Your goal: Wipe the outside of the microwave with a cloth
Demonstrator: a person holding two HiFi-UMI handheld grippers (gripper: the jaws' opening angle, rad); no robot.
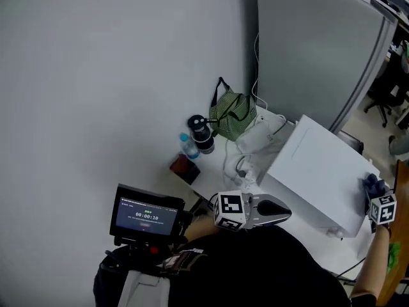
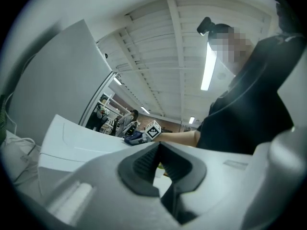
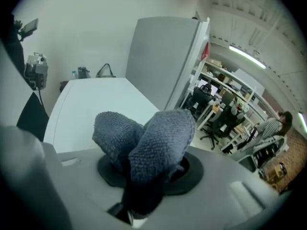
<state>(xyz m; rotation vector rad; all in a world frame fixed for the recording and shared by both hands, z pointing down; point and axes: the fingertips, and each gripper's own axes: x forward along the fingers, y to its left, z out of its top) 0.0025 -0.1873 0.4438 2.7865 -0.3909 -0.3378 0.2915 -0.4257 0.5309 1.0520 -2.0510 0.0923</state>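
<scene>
The white microwave (image 1: 318, 171) stands on the table, its top facing up; it also shows in the left gripper view (image 2: 72, 143) and the right gripper view (image 3: 96, 104). A blue-grey cloth (image 3: 148, 138) bulges in two folds out of my right gripper (image 3: 149, 174), which is shut on it. In the head view that gripper (image 1: 376, 196) holds the cloth (image 1: 370, 183) against the microwave's far right top edge. My left gripper (image 1: 284, 210) hovers beside the microwave's near left side, apart from it. Its dark pads (image 2: 141, 164) meet at the tips with nothing between them.
Behind the microwave lie a green bag (image 1: 231, 112), a black flask (image 1: 200, 133), a water bottle (image 1: 190, 147), a dark red box (image 1: 184, 167) and white cables (image 1: 255, 136). A grey partition (image 1: 319, 50) rises at the back. A small monitor (image 1: 146, 217) sits at lower left.
</scene>
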